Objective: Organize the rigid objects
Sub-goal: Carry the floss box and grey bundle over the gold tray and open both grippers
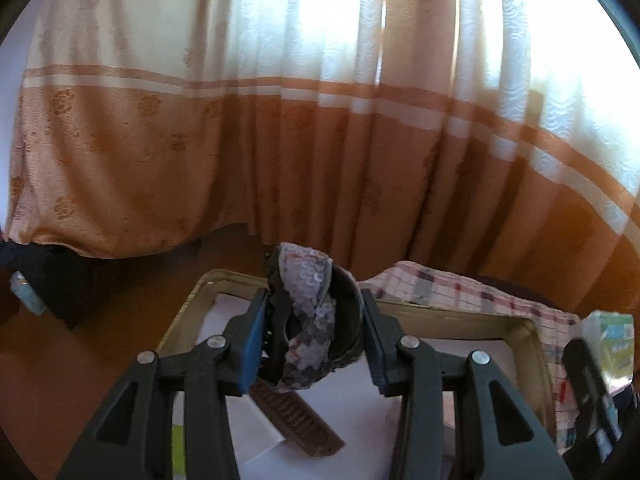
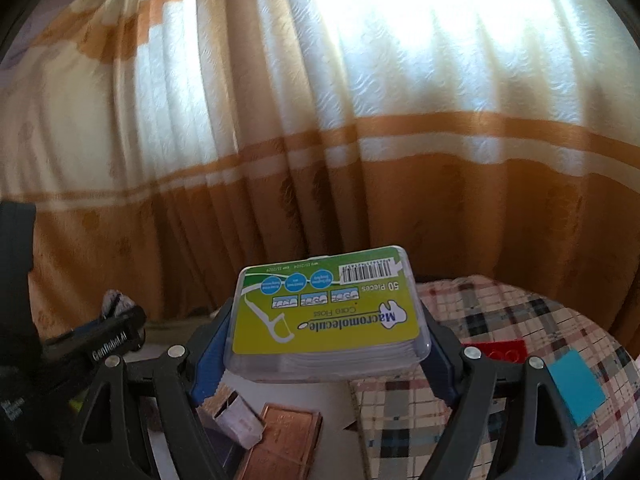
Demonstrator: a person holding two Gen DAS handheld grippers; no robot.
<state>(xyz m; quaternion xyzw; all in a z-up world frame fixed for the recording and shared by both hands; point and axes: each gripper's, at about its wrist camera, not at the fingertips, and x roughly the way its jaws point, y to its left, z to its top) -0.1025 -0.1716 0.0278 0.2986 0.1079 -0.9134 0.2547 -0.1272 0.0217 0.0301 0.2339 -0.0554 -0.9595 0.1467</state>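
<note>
A: Nearest the left wrist camera, what does the left hand-held gripper [image 1: 314,338] carry?
B: Its blue pads are clamped on a sequined hair claw clip [image 1: 308,320] with dark teeth, held above a shallow tray [image 1: 520,322] with a gold-toned rim. On the tray's white liner, directly beneath, lies a brown comb [image 1: 298,420].

A: And nearest the right wrist camera?
B: The right hand-held gripper [image 2: 326,344] has its jaws closed on the two sides of a clear floss-pick box [image 2: 328,312], its green and yellow label facing up and reading upside down. Below it lie a small white carton [image 2: 236,414] and a copper-coloured flat case [image 2: 280,440].

A: Farther out?
B: To the right, a plaid cloth [image 2: 520,340] bears a red card [image 2: 500,350] and a blue card [image 2: 574,386]. At the left edge of the right wrist view the other gripper appears, the clip in it.

A: Farthest?
B: An orange-banded cream curtain [image 1: 280,120], backlit, closes both views.
</note>
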